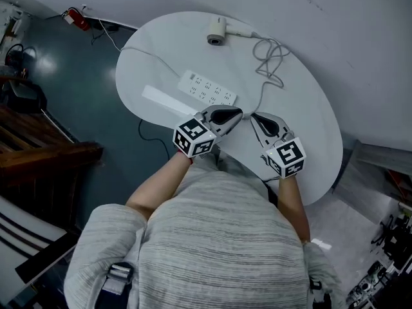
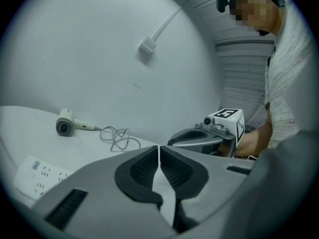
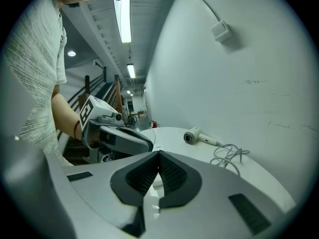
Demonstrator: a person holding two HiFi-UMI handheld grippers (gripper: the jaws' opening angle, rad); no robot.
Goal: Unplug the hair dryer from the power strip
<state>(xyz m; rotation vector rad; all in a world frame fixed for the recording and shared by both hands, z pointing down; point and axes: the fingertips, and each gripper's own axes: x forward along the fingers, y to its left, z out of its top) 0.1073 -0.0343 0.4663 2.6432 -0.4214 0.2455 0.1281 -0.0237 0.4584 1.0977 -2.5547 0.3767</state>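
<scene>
A white hair dryer (image 1: 217,31) lies at the far side of the round white table (image 1: 309,127), its cord (image 1: 270,60) looped beside it and trailing toward me. The white power strip (image 1: 207,87) lies mid-table; I cannot make out a plug in it. My left gripper (image 1: 239,114) and right gripper (image 1: 253,116) sit tip to tip at the near edge, just this side of the strip, both shut and empty. The left gripper view shows the dryer (image 2: 65,124), the cord (image 2: 117,139), the strip (image 2: 39,175) and the right gripper (image 2: 207,139). The right gripper view shows the dryer (image 3: 192,136) and the left gripper (image 3: 122,139).
A flat white bar (image 1: 161,99) lies left of the strip. The strip's own cable (image 1: 151,56) runs off the table's left edge to the floor. A white wall (image 1: 347,37) backs the table, with a small box (image 2: 147,46) mounted on it. Dark stairs (image 1: 38,153) stand at the left.
</scene>
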